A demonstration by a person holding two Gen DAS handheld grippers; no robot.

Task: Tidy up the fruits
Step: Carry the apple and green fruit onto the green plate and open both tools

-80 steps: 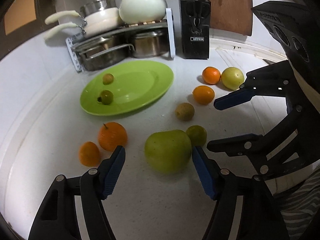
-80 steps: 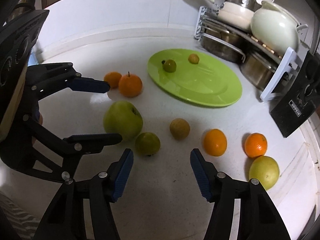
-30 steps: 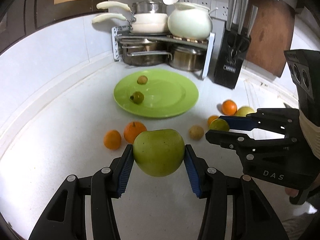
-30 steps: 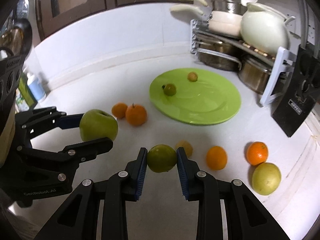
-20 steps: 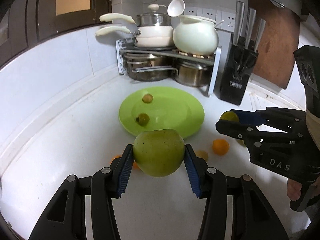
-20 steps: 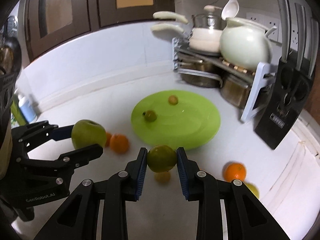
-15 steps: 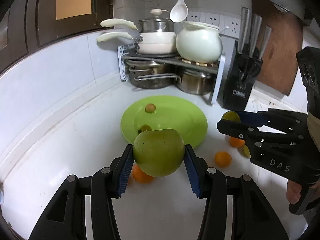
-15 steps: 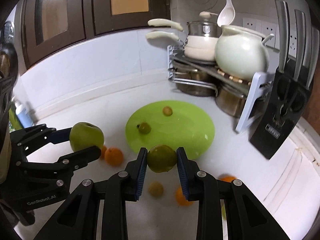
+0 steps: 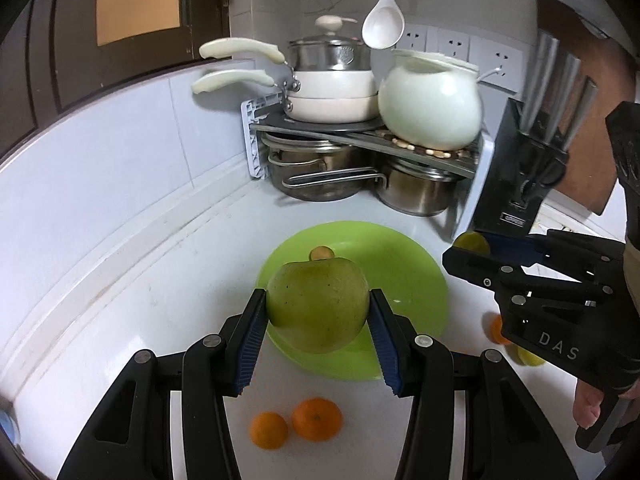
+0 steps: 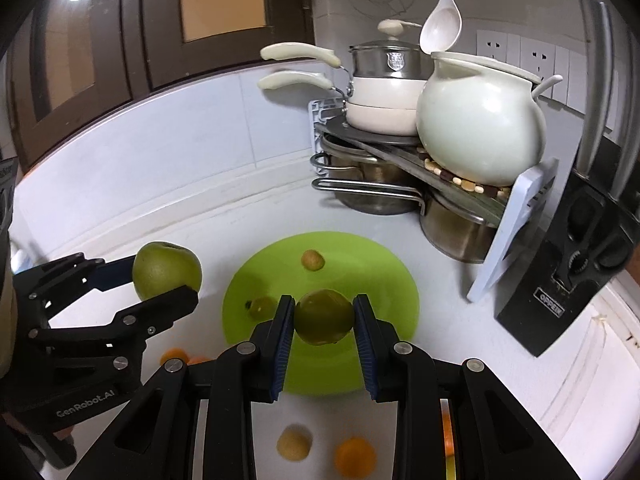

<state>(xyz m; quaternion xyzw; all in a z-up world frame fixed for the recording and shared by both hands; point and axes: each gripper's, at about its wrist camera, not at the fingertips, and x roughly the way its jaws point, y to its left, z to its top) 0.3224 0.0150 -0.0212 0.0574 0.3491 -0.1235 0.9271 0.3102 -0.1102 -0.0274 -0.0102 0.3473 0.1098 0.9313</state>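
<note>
On the white counter (image 9: 132, 300), at the left of the left wrist view, two small oranges (image 9: 296, 422) lie side by side, touching or nearly so, between and below the fingers of the left gripper (image 9: 318, 312). That gripper pinches a large green apple (image 9: 318, 306): both blue pads press its flanks, and the fruit is lifted clear of the surface, over the near left part of the green plate (image 9: 416, 276). One small brownish fruit (image 9: 320, 254) is visible on the plate just beyond the apple's top. To the right, the right gripper (image 9: 468, 248) appears side-on, its tips closed on a smaller green fruit (image 9: 472, 242), raised beside the plate's right rim. Behind stand a rack of pots (image 9: 360, 152) and a black knife block (image 9: 516, 188).

From the right wrist view, left to right: the left gripper (image 10: 160, 276) holds the apple (image 10: 166, 270) aloft, left of the plate (image 10: 392, 288). At centre, the right gripper (image 10: 324, 318) clamps the green fruit (image 10: 324, 316) squarely between both pads, over the plate's near portion. Two small fruits rest on the plate: a dark green one (image 10: 260, 306) just left of the gripper's left finger, and the brownish one (image 10: 312, 260) farther back. Below the plate, loose on the counter (image 10: 592, 360), lie a pale round fruit (image 10: 294, 442) and an orange (image 10: 354, 456), both blurred.
</note>
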